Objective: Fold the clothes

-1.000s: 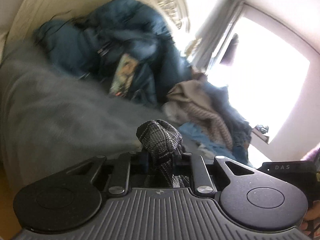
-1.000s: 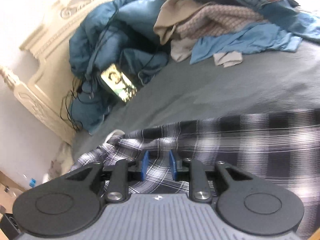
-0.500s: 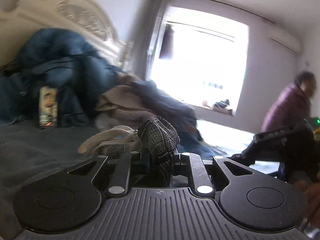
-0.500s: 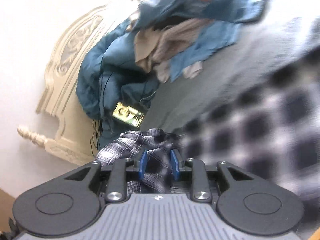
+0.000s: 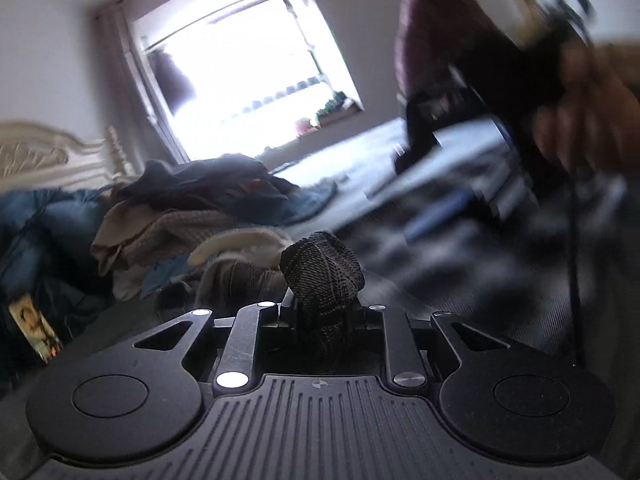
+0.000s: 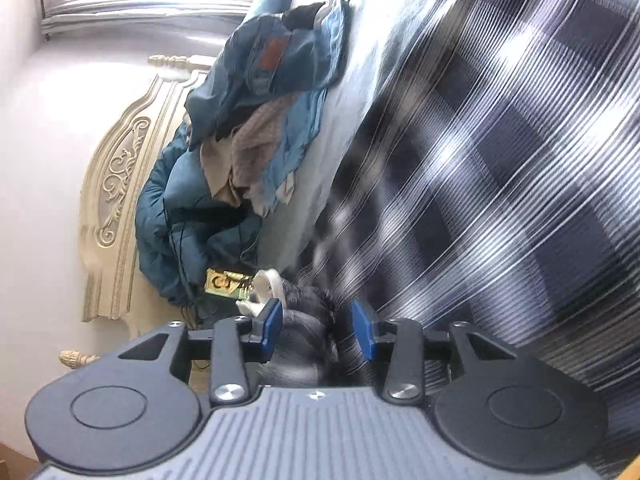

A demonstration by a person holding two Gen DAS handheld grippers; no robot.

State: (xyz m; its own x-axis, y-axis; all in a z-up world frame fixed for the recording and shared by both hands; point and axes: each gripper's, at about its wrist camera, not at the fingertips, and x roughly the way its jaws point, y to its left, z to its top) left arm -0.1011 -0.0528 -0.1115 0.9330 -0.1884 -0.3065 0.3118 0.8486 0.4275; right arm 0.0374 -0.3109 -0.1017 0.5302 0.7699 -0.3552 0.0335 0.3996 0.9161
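Left gripper [image 5: 320, 308]: jaws closed tight on a bunched wad of the plaid shirt [image 5: 322, 272]; the knot of cloth bulges up just past the jaw tips. The pads themselves are buried in fabric.

Right gripper [image 6: 318, 330]: blue pads [image 6: 273, 326] stand apart with a fold of the same plaid shirt [image 6: 500, 160] lying between them. The gap looks wider than the cloth, so whether they pinch it or merely straddle it I cannot tell. From these jaws the shirt sweeps away to the right in a broad, motion-blurred sheet, seemingly lifted off the bed [image 6: 340, 112].

Beyond the left jaws, to their left: a pile of clothes [image 5: 192, 208] heaped on the bed, with a blue duvet [image 6: 180, 208] and a carved headboard [image 6: 116, 184] further off. Far right of the left jaws, a hand [image 5: 576, 120] grips the other tool, blurred. A bright window [image 5: 240, 80] sits at the back.

Judgement: shirt is held up between both grippers and is in motion, either being shaken out flat or swung over into a fold; the blur does not settle which. Next move calls for a sure grip at the right jaws and even tension across the cloth.
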